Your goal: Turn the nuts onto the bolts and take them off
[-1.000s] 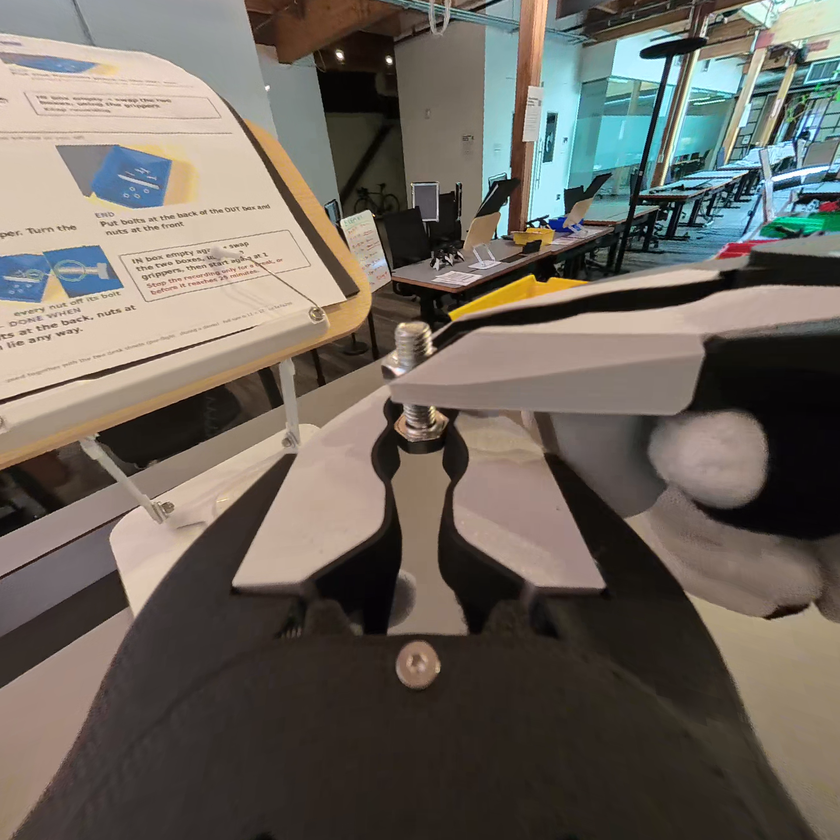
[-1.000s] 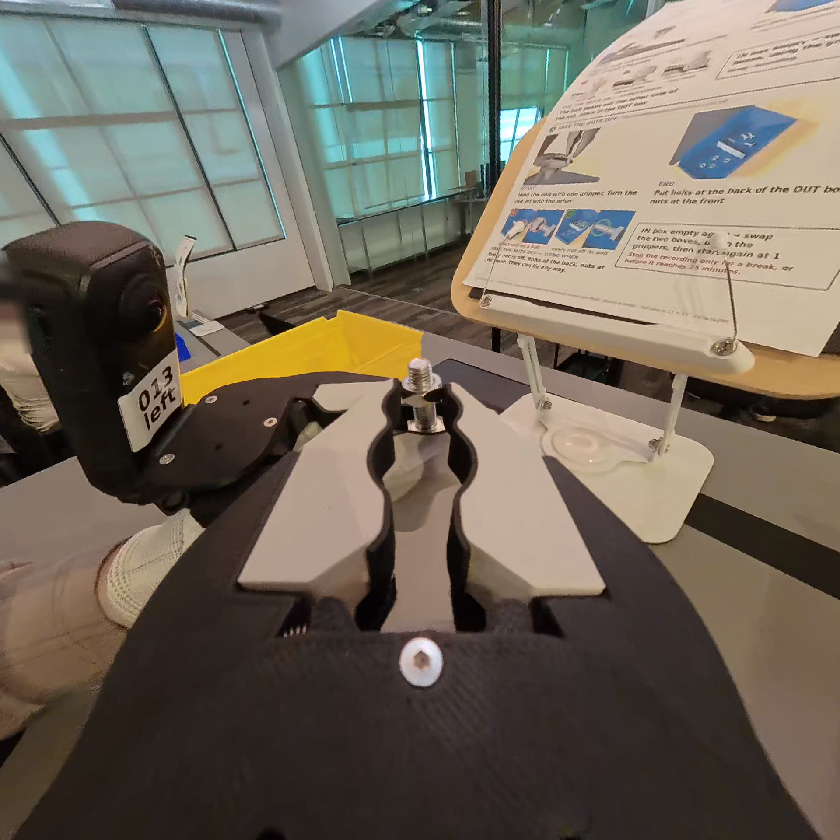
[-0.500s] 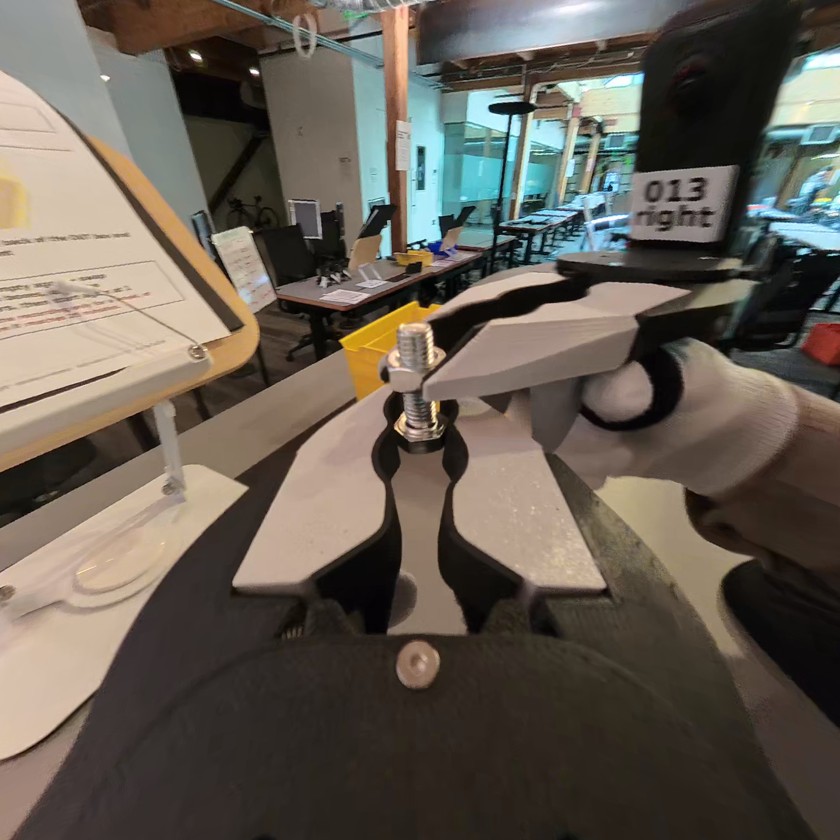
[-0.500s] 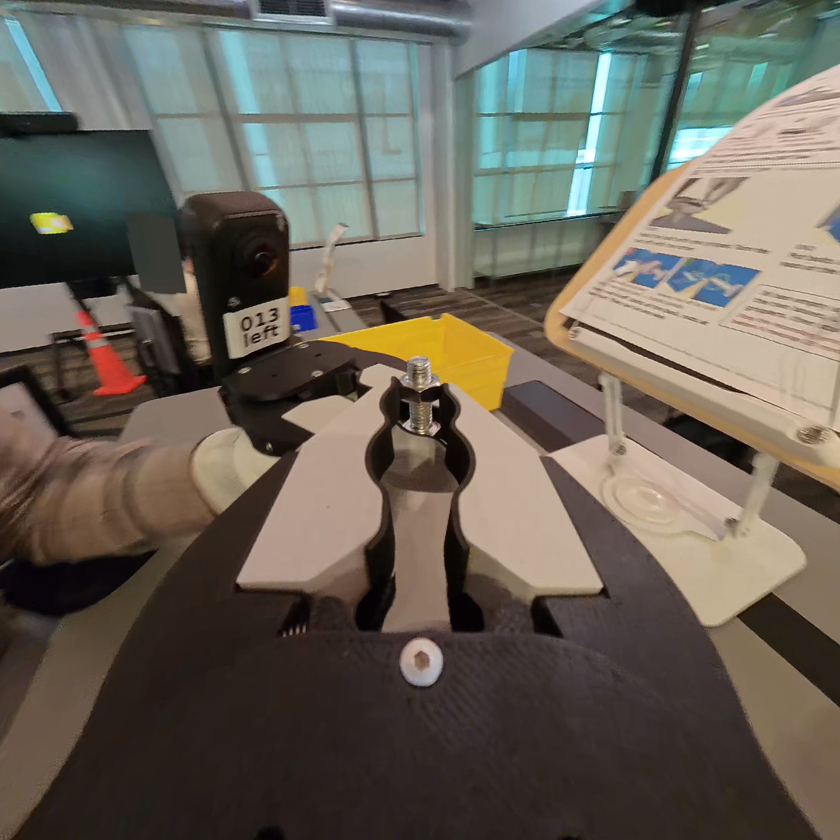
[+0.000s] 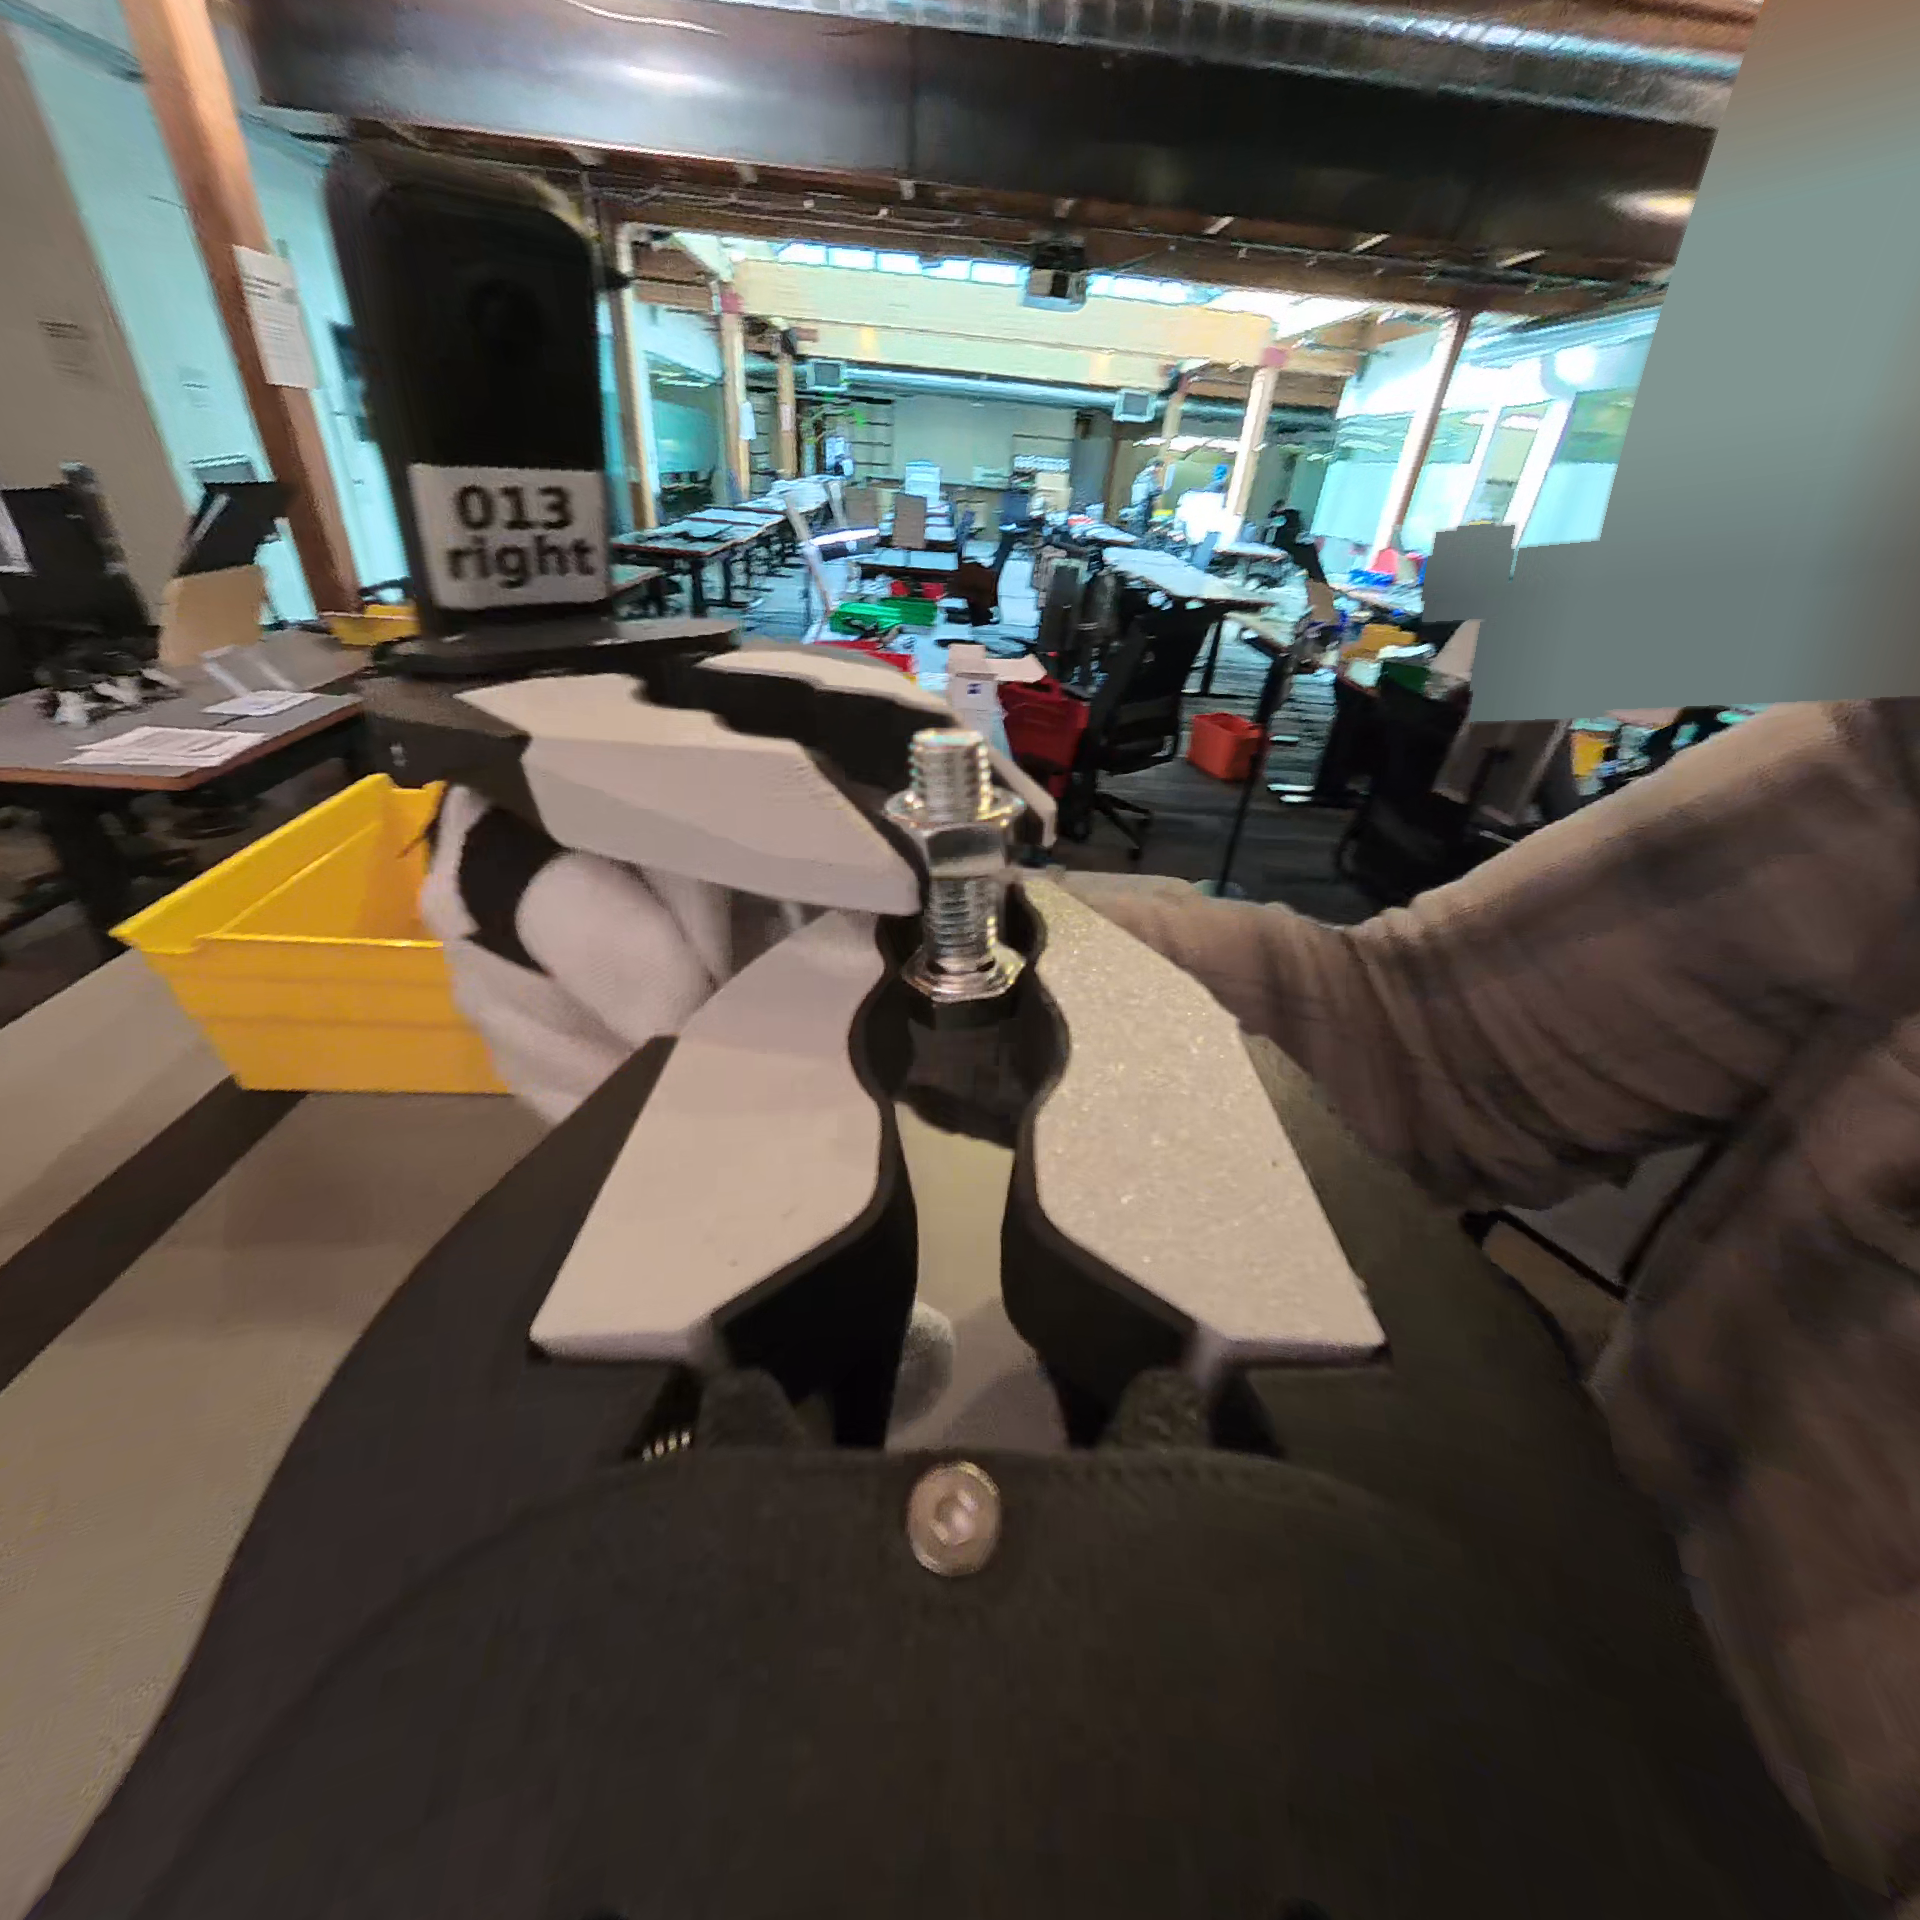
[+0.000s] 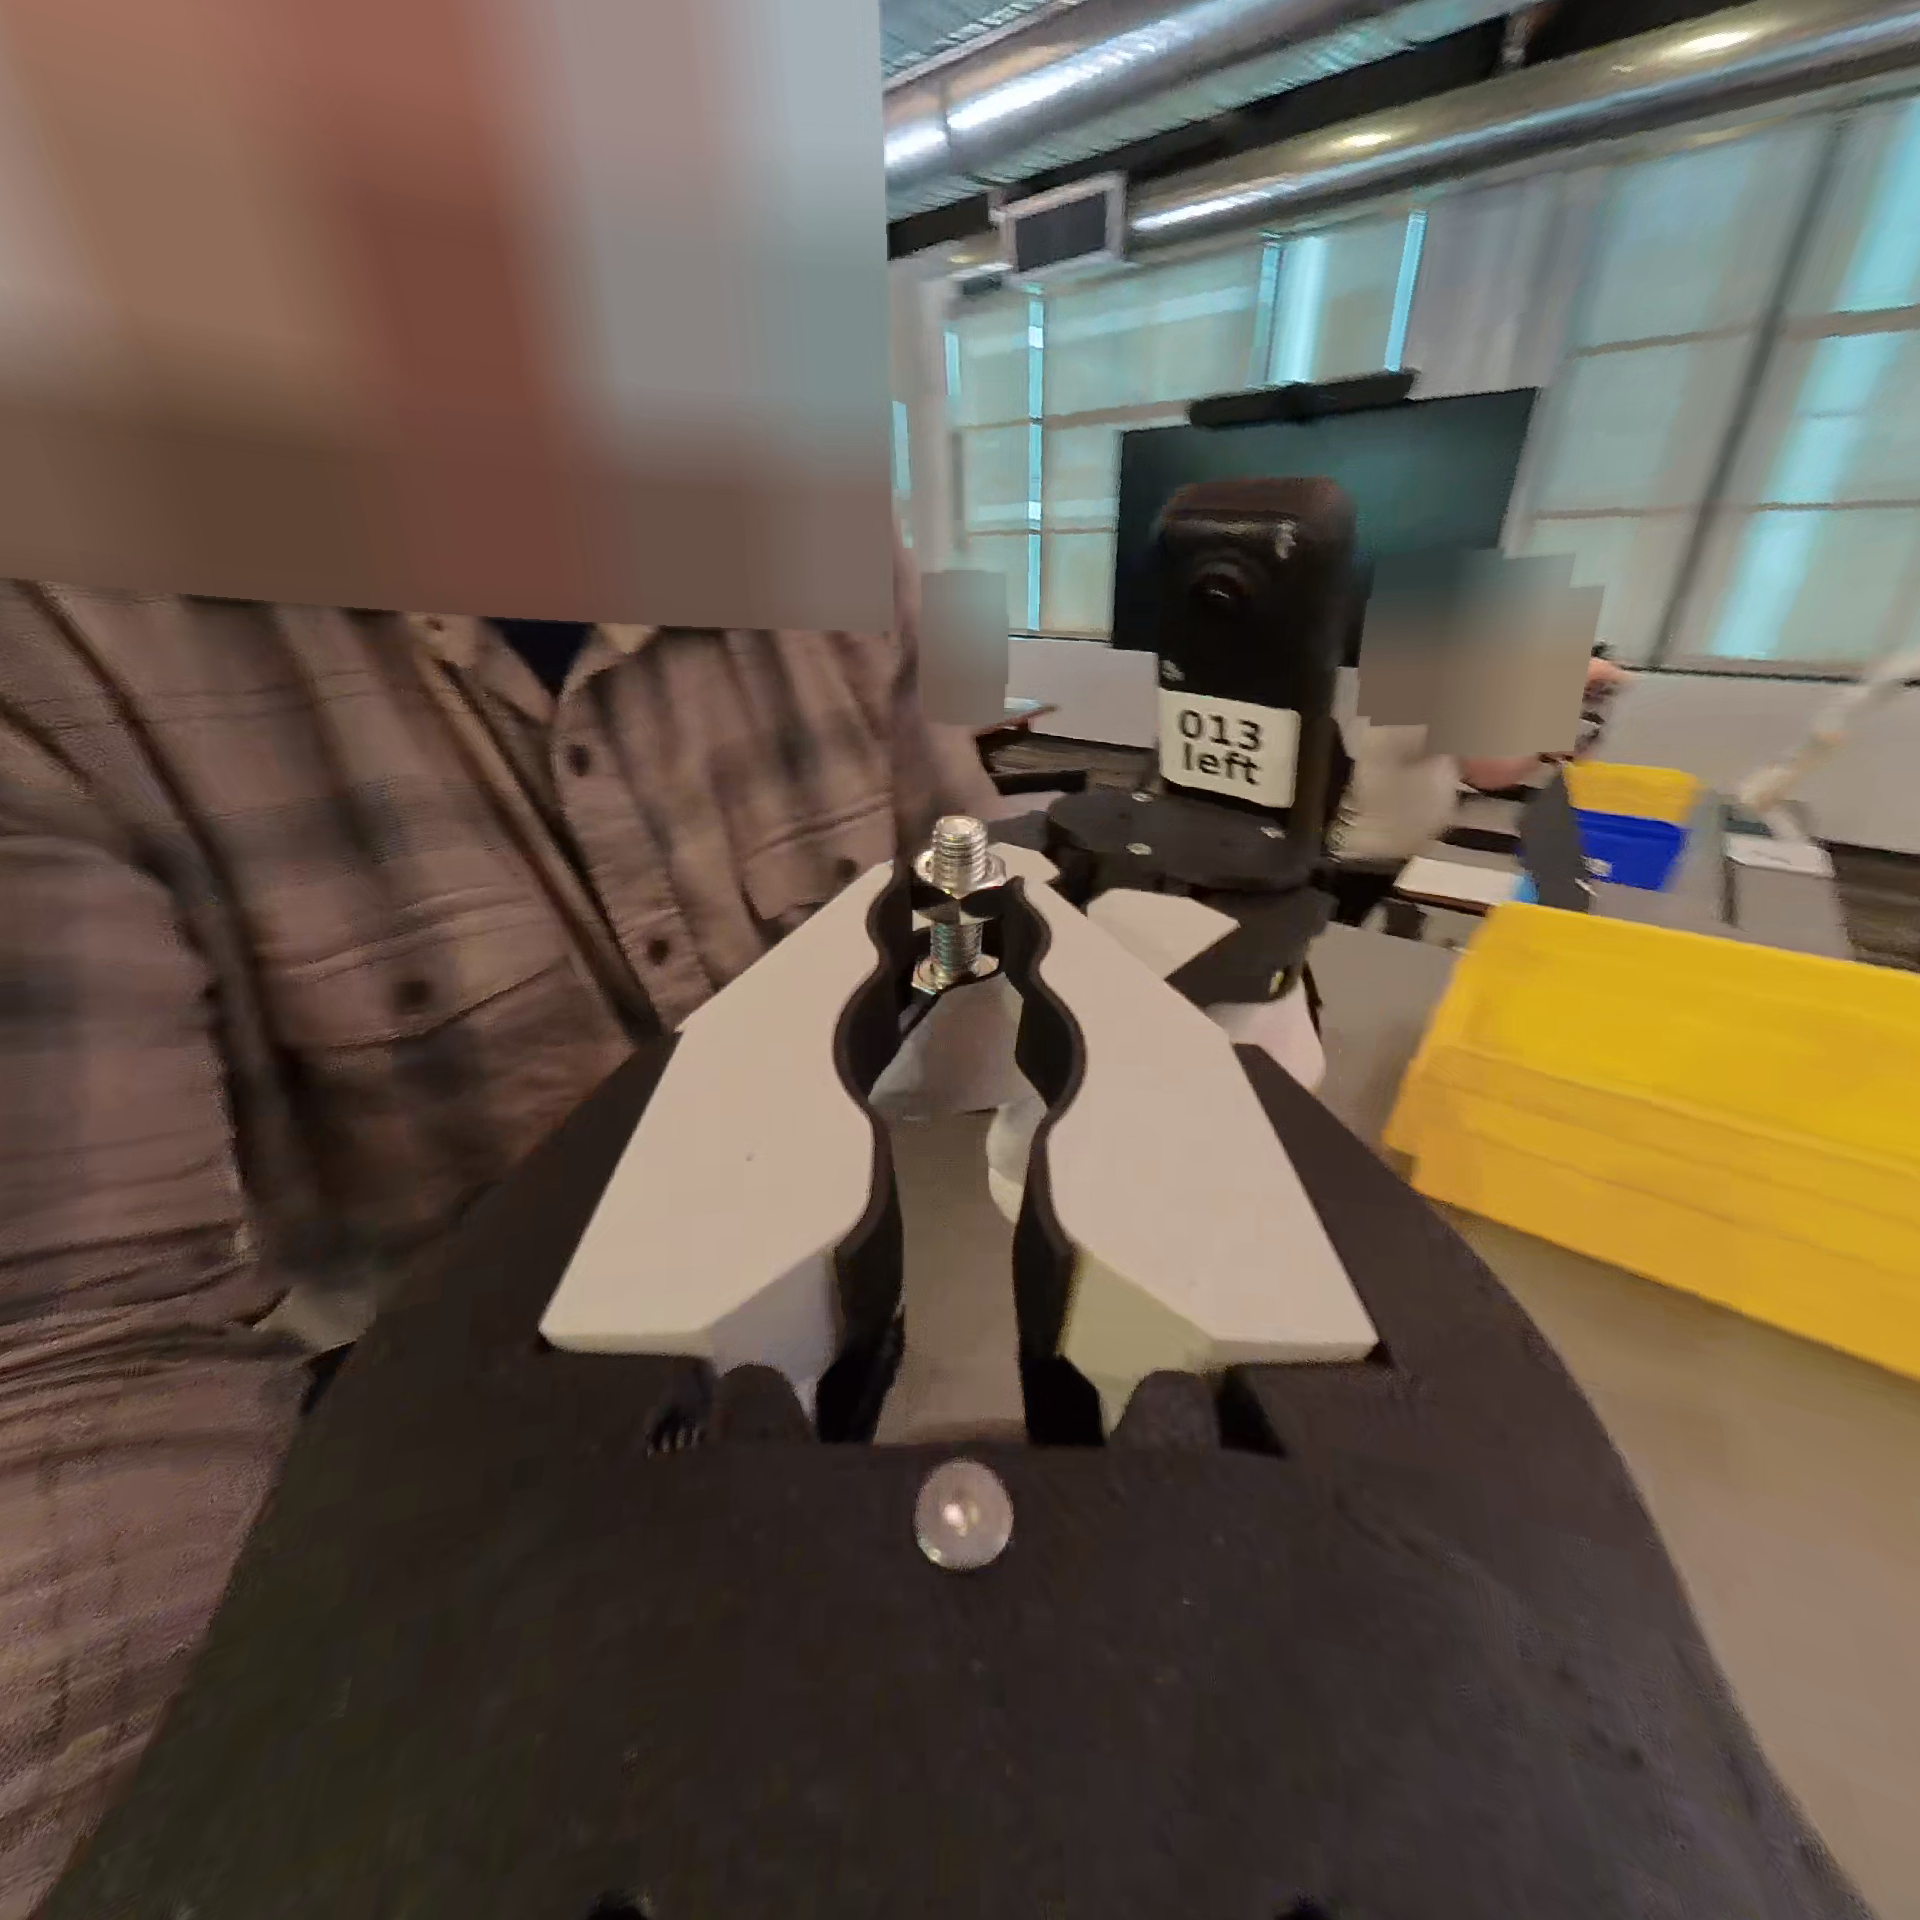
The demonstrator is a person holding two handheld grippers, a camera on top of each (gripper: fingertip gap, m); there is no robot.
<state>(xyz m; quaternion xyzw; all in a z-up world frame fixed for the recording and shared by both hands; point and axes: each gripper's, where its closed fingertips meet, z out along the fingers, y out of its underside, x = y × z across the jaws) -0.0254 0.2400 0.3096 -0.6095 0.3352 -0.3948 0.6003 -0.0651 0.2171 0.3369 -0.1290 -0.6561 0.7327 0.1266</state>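
The left gripper [image 5: 961,997] pinches the bolt [image 5: 954,914] by its head so it stands up straight and cannot spin, while the right gripper [image 6: 958,896] squeezes the nut [image 6: 956,881] near the bolt's top to turn it.

Bright daylight came from the windows [image 6: 1714,436] and ceiling lamps. Behind the sharp, glinting bolt [image 5: 954,831], the background and plaid sleeve [image 5: 1558,997] were motion-blurred, and straight lines bent toward the frame edges.
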